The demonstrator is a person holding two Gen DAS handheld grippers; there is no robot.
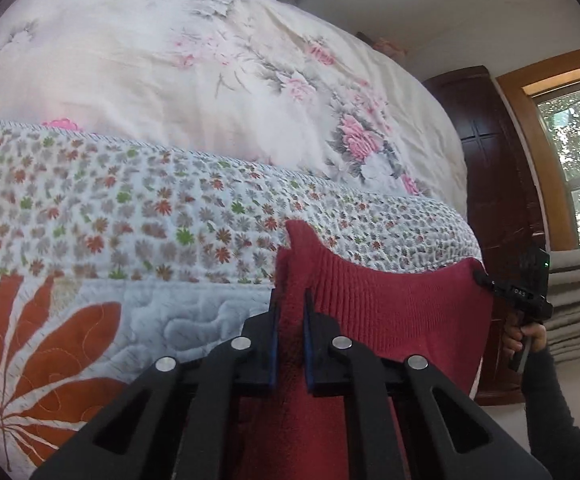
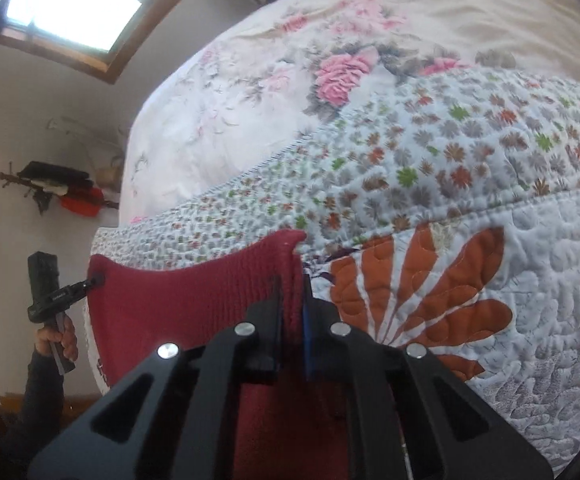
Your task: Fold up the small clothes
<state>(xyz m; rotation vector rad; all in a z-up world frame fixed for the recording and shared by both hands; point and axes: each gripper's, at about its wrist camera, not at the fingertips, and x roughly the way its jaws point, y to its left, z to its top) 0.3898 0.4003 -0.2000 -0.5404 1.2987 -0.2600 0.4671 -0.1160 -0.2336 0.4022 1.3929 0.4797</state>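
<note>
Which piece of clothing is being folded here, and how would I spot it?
Find the bed's quilt with small flowers and big orange leaves. Held above its near edge, stretched between the left gripper and right gripper, is a dark red ribbed knit garment, the only plain-coloured fabric here.

Left gripper [image 1: 290, 300] jaws nearly closed, pinching one top corner of the red knit garment [image 1: 390, 312], fingers pointing up along the cloth. Right gripper [image 2: 292, 288] same pose, clamped on the opposite top corner. Both held level, garment edge stretched between them. Right hand [image 1: 524, 338] wraps its handle beside the garment; left hand [image 2: 56, 340] likewise, dark sleeves below each.
</note>
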